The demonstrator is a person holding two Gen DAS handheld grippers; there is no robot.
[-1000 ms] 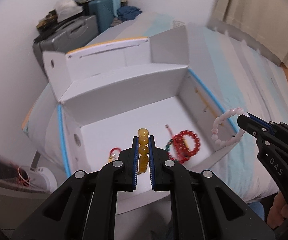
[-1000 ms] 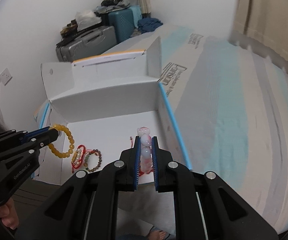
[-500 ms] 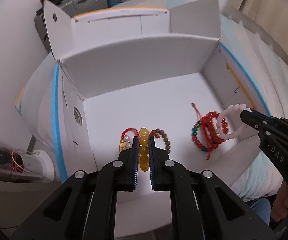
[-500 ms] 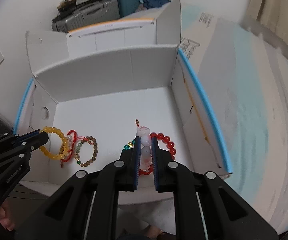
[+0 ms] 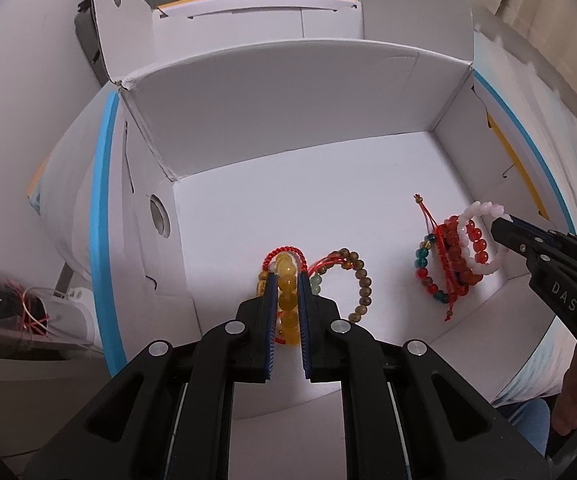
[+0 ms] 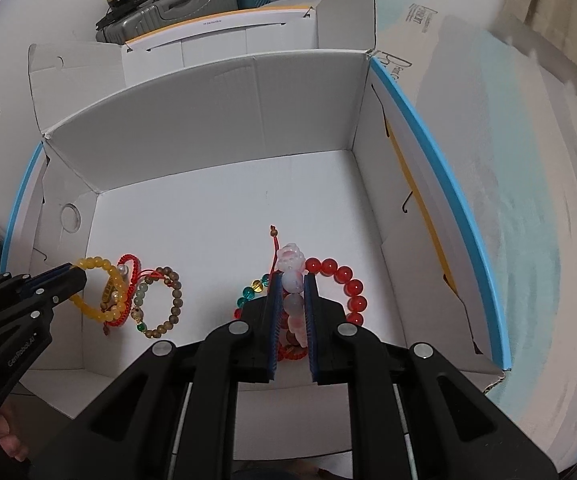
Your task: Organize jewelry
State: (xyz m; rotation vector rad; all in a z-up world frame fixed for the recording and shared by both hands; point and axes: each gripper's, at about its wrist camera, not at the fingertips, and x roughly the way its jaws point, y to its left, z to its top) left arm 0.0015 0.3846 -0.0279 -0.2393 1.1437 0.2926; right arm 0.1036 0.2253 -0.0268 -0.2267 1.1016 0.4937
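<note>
My left gripper [image 5: 287,280] is shut on a yellow bead bracelet [image 5: 287,300], also seen in the right wrist view [image 6: 96,276], low inside the white cardboard box [image 5: 288,120], over a red cord bracelet [image 5: 284,252] and beside a brown bead bracelet [image 5: 362,284]. My right gripper [image 6: 292,280] is shut on a pink-white bead bracelet [image 6: 291,280], seen from the left wrist view [image 5: 484,240], just above a pile with a red bead bracelet [image 6: 348,288] and a green-and-red bead bracelet [image 5: 424,264].
The box has tall white walls [image 6: 216,112] and blue-edged flaps [image 6: 440,168]. Suitcases [image 6: 168,12] stand behind it by the wall. A striped bed cover [image 6: 528,200] lies to the right.
Both grippers have moved forward and down into the box, bringing the yellow bracelet over the left pile and the pink-white bracelet over the right pile.
</note>
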